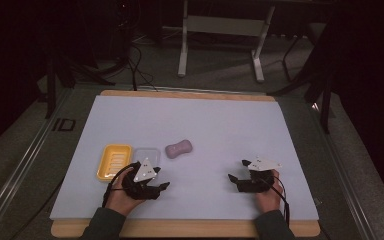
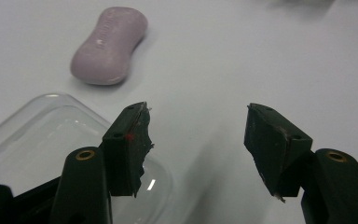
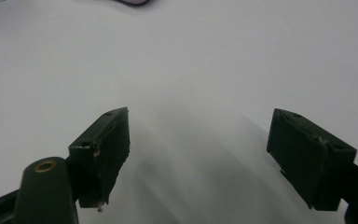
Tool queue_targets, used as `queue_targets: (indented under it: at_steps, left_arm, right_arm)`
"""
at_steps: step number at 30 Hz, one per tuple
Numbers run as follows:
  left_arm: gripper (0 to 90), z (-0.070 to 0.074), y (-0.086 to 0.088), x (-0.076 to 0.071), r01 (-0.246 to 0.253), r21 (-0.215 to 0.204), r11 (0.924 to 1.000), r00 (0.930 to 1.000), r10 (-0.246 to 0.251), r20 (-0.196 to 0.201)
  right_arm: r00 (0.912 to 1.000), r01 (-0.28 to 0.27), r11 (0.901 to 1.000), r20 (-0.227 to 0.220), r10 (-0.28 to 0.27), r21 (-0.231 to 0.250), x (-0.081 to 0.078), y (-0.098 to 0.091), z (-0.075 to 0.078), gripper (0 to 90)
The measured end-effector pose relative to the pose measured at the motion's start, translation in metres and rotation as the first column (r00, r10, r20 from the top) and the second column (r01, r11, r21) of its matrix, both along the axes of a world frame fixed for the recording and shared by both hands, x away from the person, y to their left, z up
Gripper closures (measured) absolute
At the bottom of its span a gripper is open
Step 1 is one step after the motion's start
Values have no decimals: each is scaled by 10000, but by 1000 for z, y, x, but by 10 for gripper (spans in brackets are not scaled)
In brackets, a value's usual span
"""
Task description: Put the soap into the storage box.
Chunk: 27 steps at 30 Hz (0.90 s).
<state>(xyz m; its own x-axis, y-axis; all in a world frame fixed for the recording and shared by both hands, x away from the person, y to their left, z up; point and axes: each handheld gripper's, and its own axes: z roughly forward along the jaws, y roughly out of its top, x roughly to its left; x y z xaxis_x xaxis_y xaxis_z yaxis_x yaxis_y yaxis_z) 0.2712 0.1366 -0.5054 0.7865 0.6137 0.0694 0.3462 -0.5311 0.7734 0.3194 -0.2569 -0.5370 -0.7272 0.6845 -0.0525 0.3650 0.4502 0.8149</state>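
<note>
A purple soap bar (image 1: 178, 148) lies on the white mat (image 1: 205, 120), left of centre. Beside it on the left sit a clear plastic lid (image 1: 146, 154) and then a yellow soap dish (image 1: 114, 161). My left gripper (image 1: 161, 178) hovers open just in front of the lid, with nothing between its jaws. In the left gripper view the soap bar (image 2: 109, 45) is ahead to the left, and the clear lid (image 2: 37, 135) lies under the left jaw of the open gripper (image 2: 198, 116). My right gripper (image 1: 237, 170) is open over bare mat at the front right (image 3: 200, 116).
The mat covers a wooden table (image 1: 180, 228) whose front edge is close to the person's hands. Beyond the table's far edge stand a white frame (image 1: 220, 30) and cables on a dark floor.
</note>
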Motion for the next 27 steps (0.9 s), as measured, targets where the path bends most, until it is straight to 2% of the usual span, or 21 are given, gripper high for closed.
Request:
queue_targets:
  at_steps: [13, 15, 27]
  left_arm:
    - [394, 11, 0, 19, -63, 259, 9996, 10000, 62, 24]
    - [395, 12, 0, 23, -3, 450, 9990, 10000, 2, 29]
    - [397, 15, 1, 37, 20, 682, 9977, 9999, -8, -172]
  right_arm:
    - [10000, -15, 10000, 31, 15, -2, 0, 0, 0, 208]
    - [10000, -23, 10000, 35, 23, -8, 0, 0, 0, 208]
    - [10000, -50, 10000, 42, 50, -23, 0, 0, 0, 208]
